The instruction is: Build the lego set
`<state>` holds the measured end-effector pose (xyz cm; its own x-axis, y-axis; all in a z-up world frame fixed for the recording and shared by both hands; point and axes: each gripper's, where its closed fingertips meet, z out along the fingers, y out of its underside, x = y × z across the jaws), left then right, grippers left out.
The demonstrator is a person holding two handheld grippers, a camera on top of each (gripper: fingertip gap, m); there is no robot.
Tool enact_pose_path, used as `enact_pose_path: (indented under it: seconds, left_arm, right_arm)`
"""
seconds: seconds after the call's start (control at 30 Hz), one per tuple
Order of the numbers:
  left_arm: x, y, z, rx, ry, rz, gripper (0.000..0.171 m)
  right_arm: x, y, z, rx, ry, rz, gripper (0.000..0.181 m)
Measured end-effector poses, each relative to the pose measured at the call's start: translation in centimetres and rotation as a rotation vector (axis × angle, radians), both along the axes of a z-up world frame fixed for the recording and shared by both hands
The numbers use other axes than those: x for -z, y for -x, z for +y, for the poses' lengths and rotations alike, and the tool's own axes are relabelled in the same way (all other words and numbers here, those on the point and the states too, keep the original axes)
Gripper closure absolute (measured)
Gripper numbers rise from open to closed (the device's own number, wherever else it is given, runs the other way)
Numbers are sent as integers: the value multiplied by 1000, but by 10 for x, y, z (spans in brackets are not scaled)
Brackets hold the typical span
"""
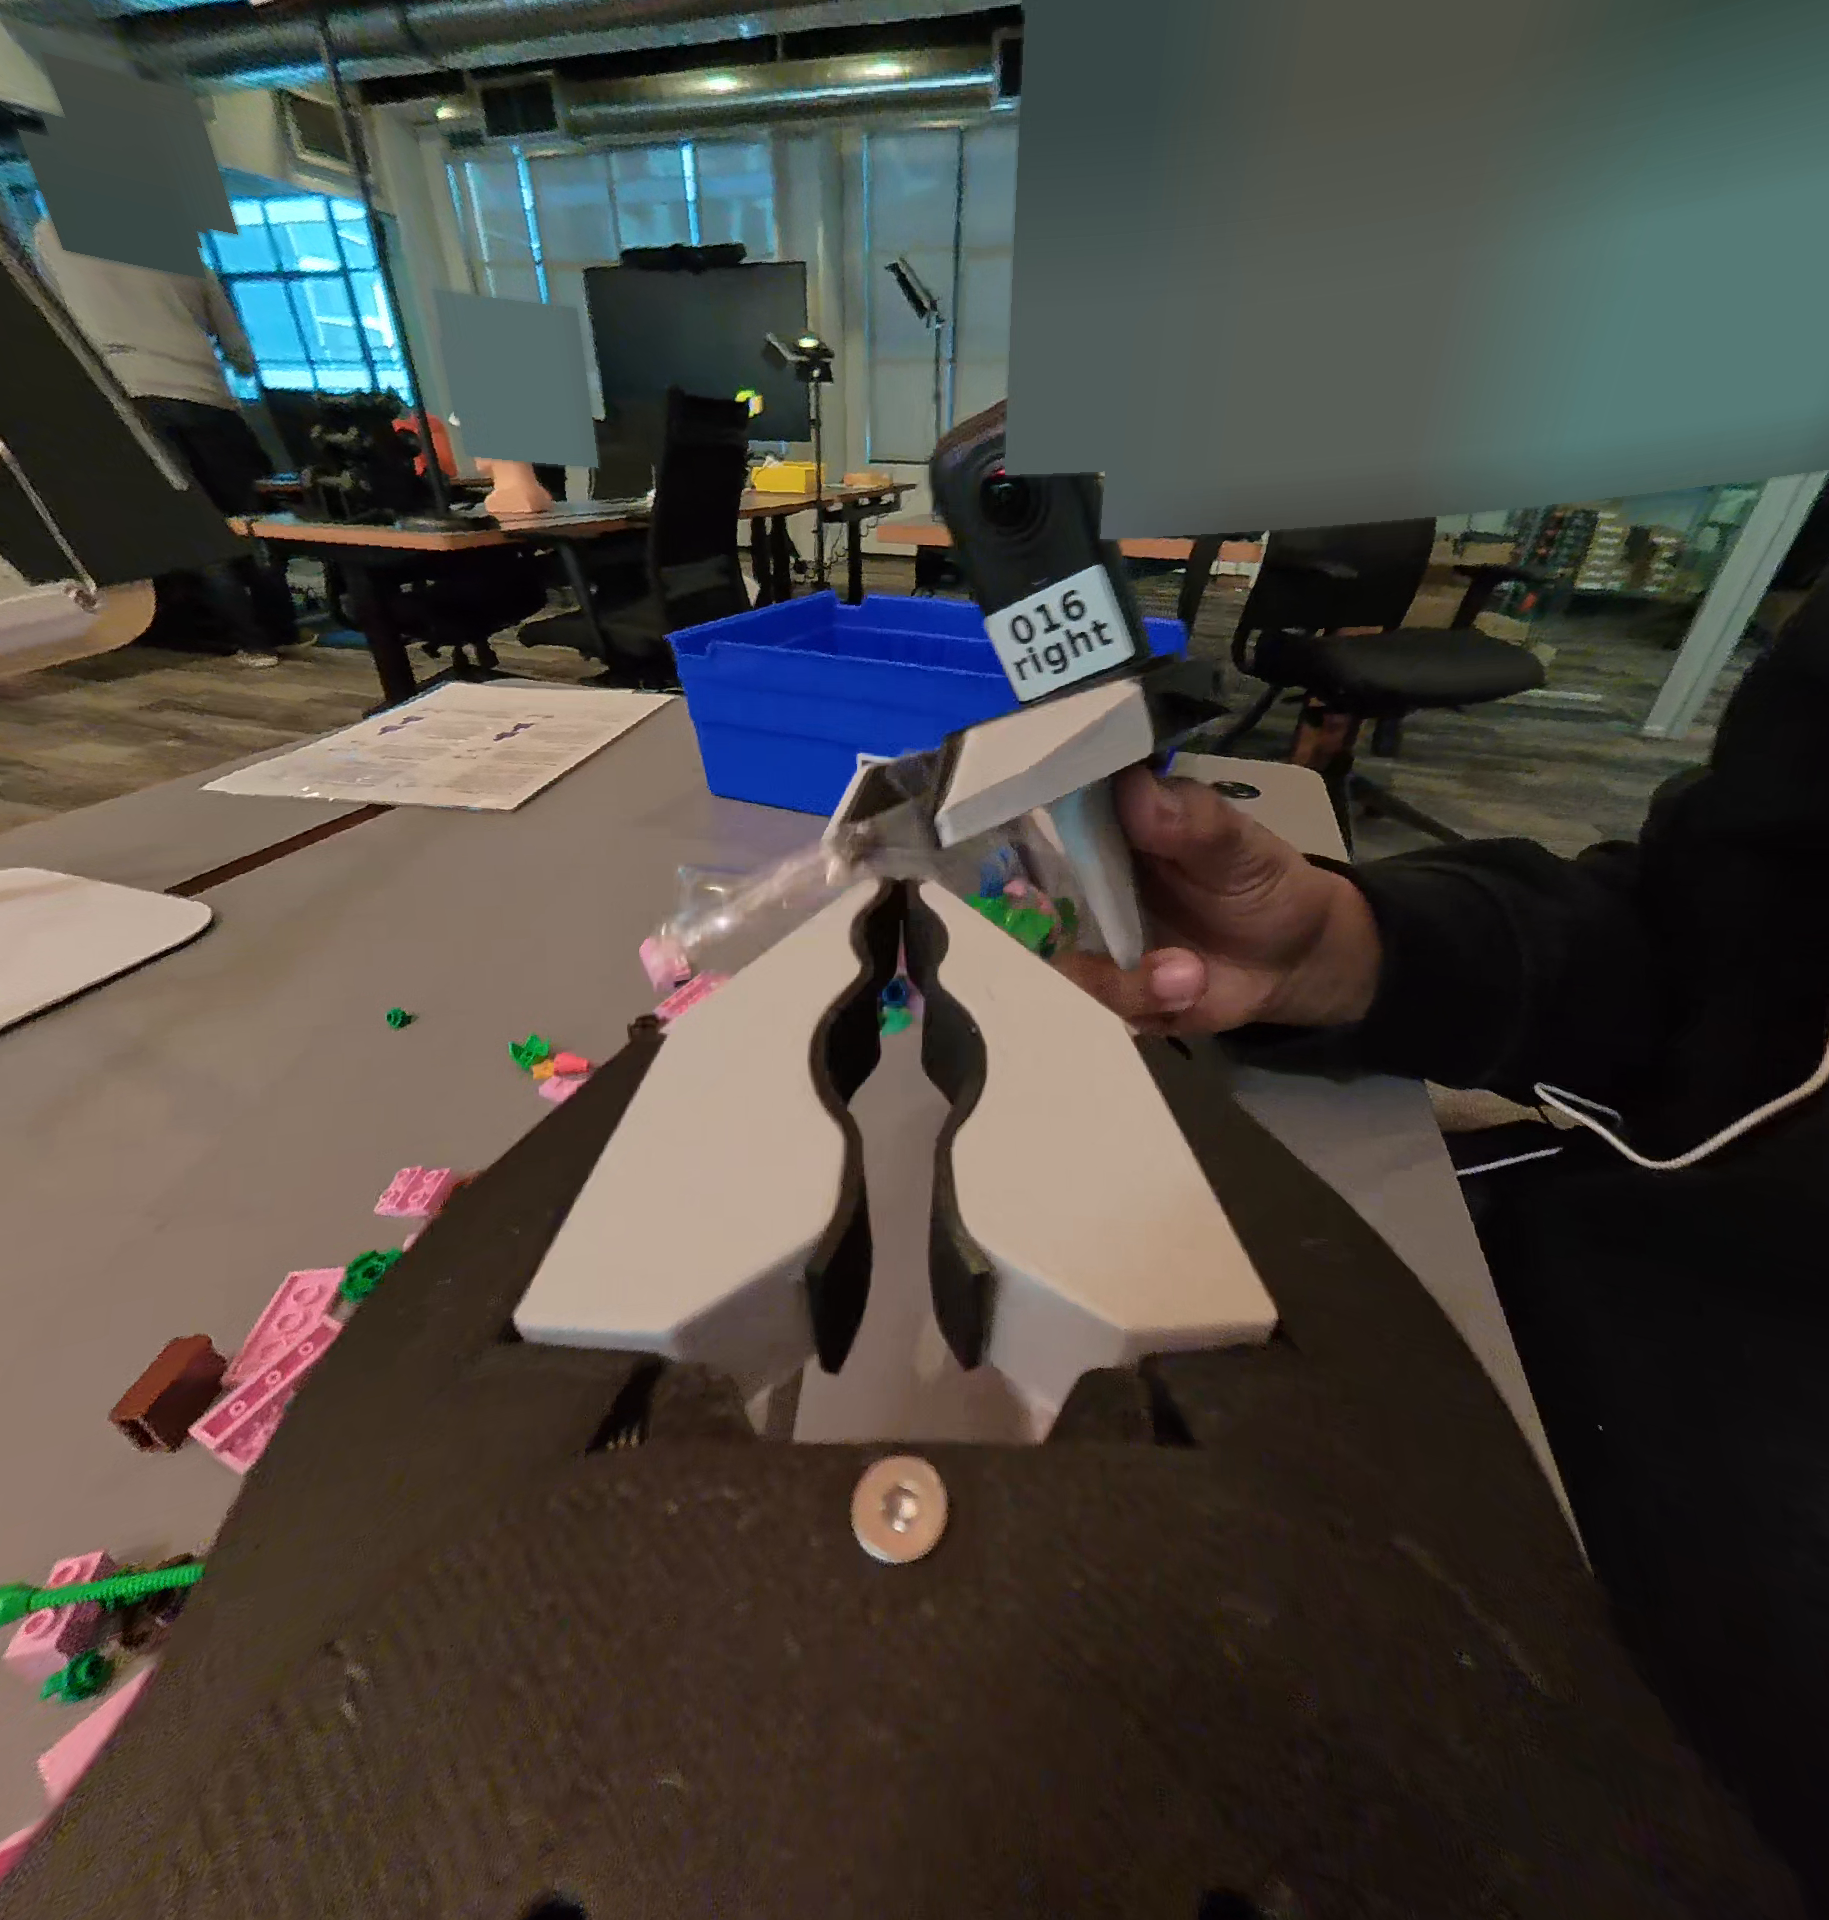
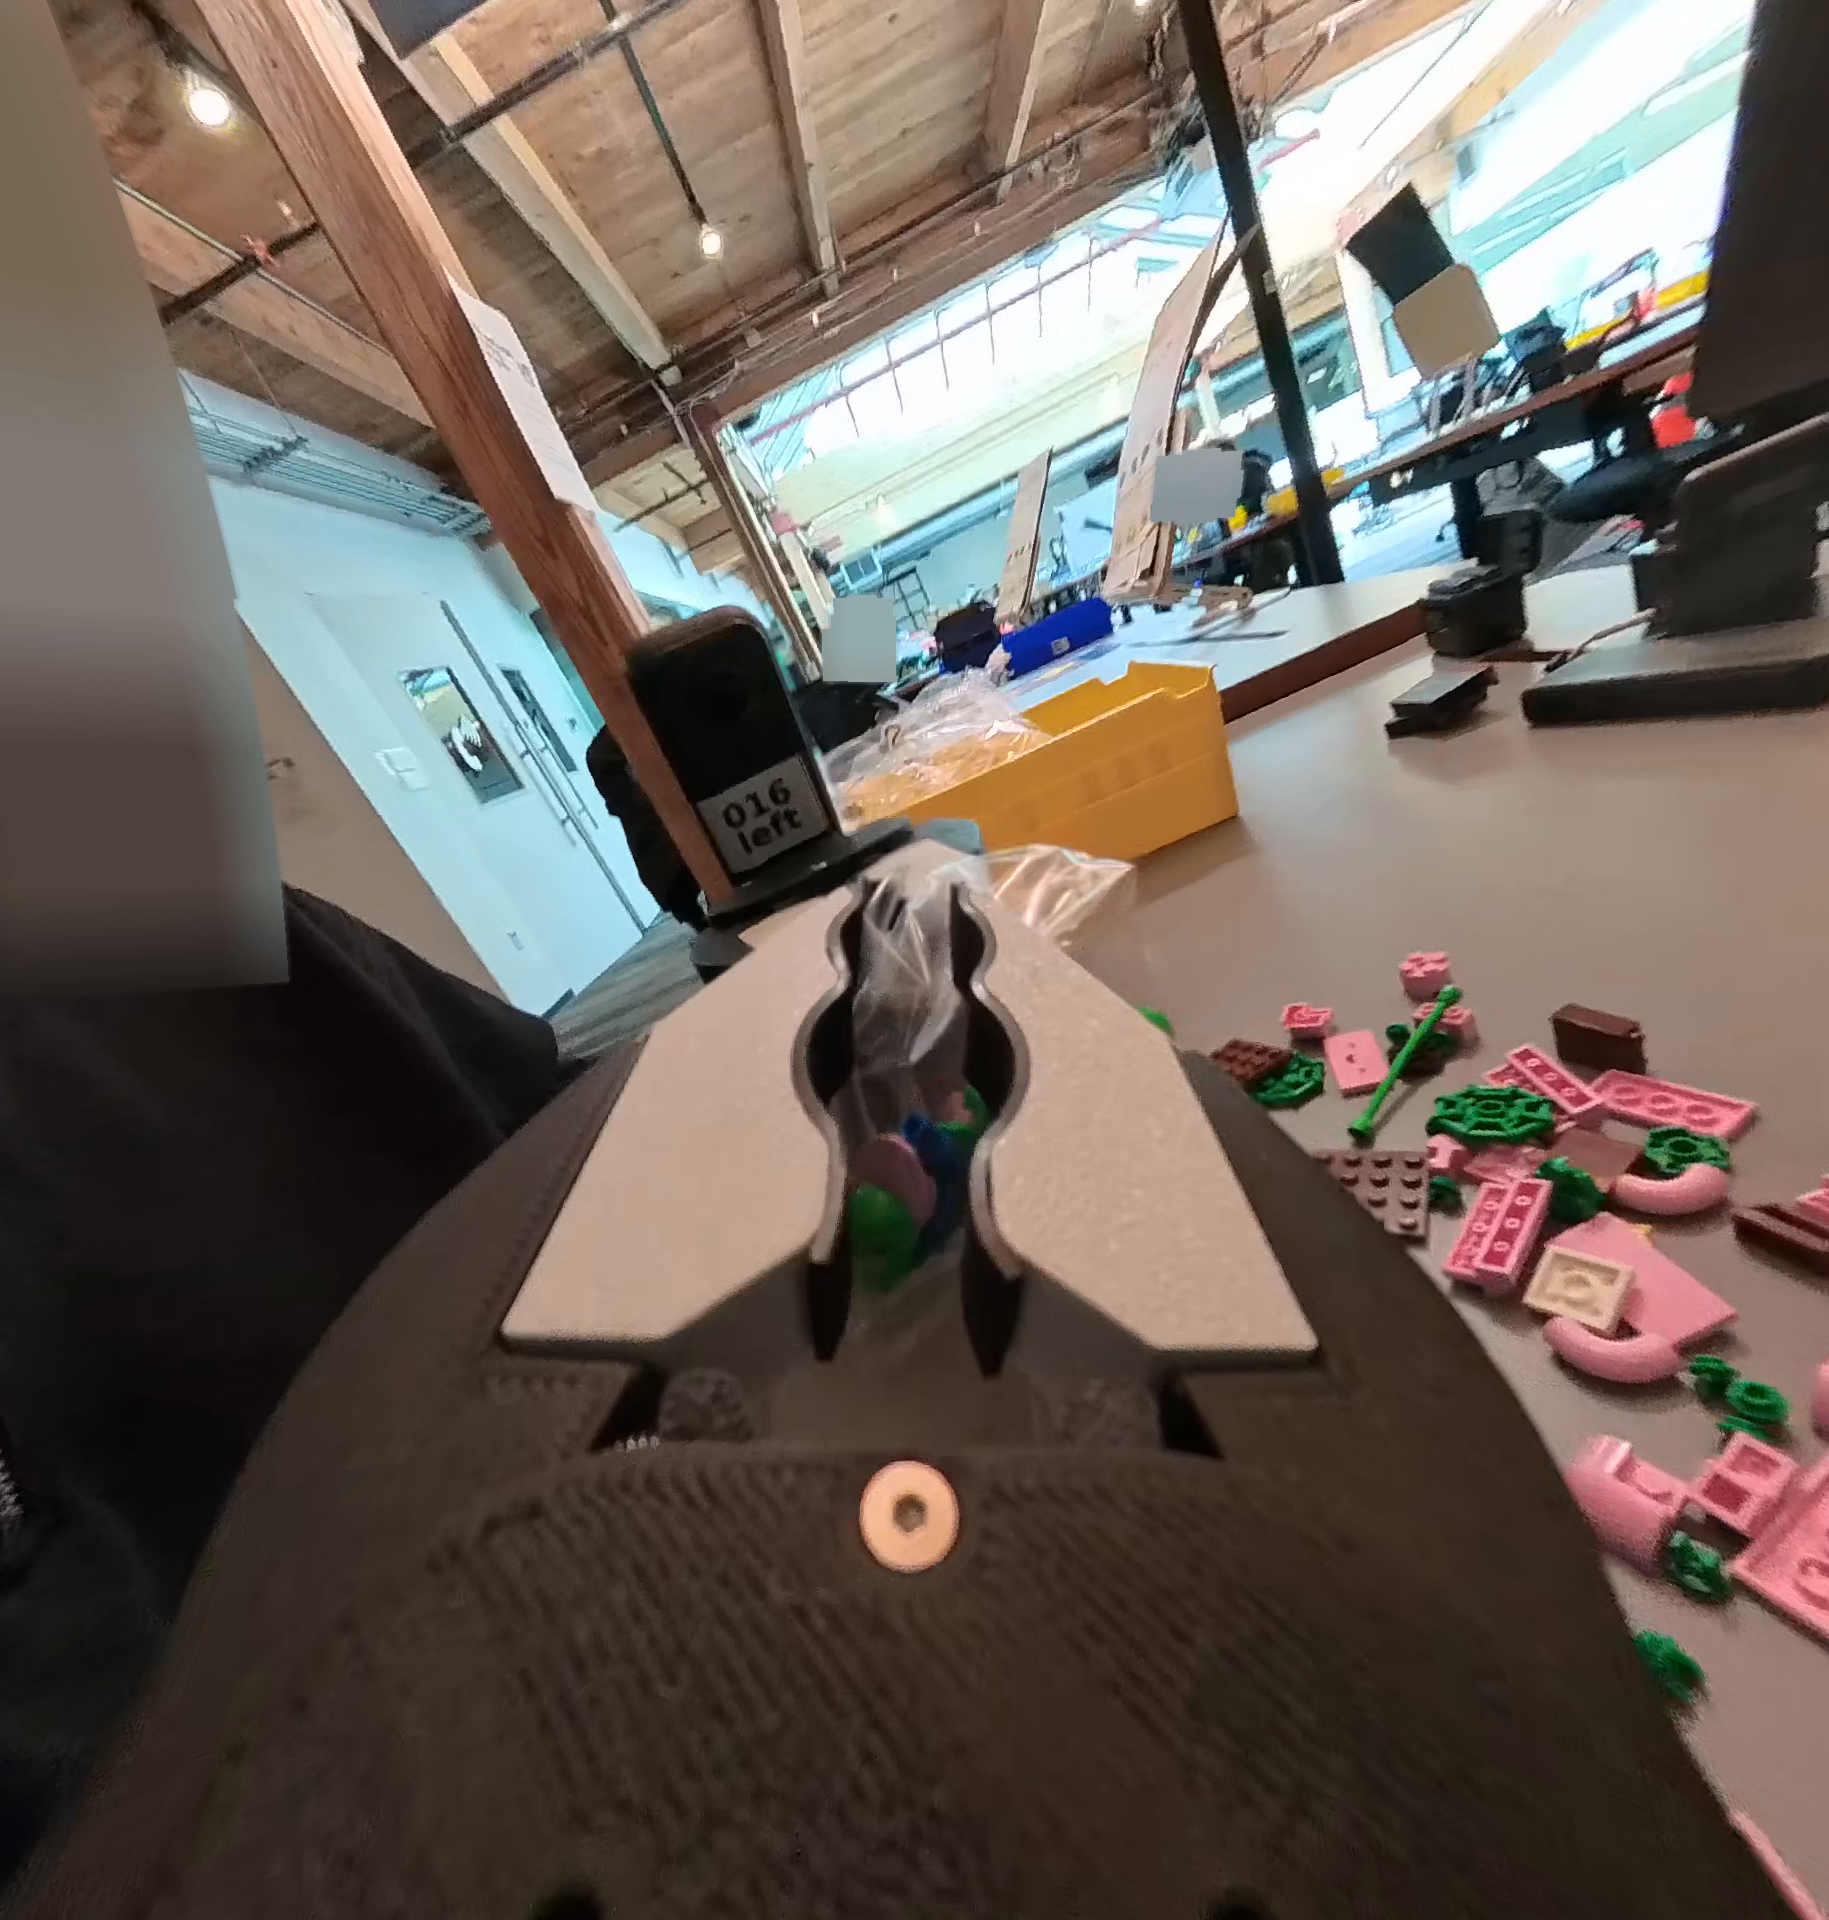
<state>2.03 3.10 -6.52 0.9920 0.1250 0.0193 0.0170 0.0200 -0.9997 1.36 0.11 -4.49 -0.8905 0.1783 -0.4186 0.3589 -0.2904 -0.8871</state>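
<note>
A clear plastic bag [image 1: 728,914] with green, pink and blue Lego pieces inside hangs above the grey table [image 1: 266,1039]. My right gripper [image 1: 868,831], held by a hand [image 1: 1232,914], pinches the bag's crumpled top. My left gripper [image 1: 902,899] is shut, its tips meeting on the bag just below the right one's. In the right wrist view the bag [image 2: 910,997] sits between my right gripper's [image 2: 915,914] fingers, with the left gripper's body [image 2: 744,790] just beyond. Loose pink, green and brown pieces [image 2: 1616,1195] lie on the table to the right.
A blue bin [image 1: 827,707] and an instruction sheet [image 1: 453,743] lie at the table's far side. A yellow bin [image 2: 1086,769] with plastic bags stands beyond the grippers. A monitor stand [image 2: 1720,644] is at the far right. Pink bricks [image 1: 286,1340] lie at the left. Left and right tips are no more than a few centimetres apart.
</note>
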Motion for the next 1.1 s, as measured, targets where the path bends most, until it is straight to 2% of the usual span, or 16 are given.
enact_pose_path:
  seconds: [0.23, 0.3, 0.4, 0.6, 0.7, 0.77, 0.9, 0.97, 1.03, 1.1]
  left_arm:
    - [-5, 1, -6, 5, -20, 2, 171]
    - [-7, 2, -8, 6, -34, -3, 171]
    - [-6, 7, -11, -17, -32, -2, 171]
    - [-9, 30, -27, -99, -80, -47, 171]
    - [-9, 34, -30, -102, -94, -80, 171]
    - [-7, 35, -29, -104, -84, -83, 171]
    - [2, 36, -24, -94, -40, -99, 171]
    - [5, 35, -22, -81, -25, -113, 171]
    - [8, 35, -21, -65, -17, -137, 171]
    - [11, 36, -20, -54, -9, -167, 171]
  right_arm:
    - [-9, -3, 8, 28, 14, 77, 155]
    - [-12, -1, 14, 32, 47, 65, 159]
    - [-8, 5, 19, 50, 26, 45, 178]
    - [-6, 24, 52, 231, -37, 75, 161]
    - [17, 38, 71, 314, -160, 10, 155]
    - [37, 43, 74, 304, -253, -63, 145]
    - [71, 27, 54, 86, -363, -226, 121]
    - [86, 18, 47, 7, -429, -290, 121]
    - [103, 8, 45, -41, -530, -329, 132]
    - [125, 8, 50, -14, -672, -356, 128]
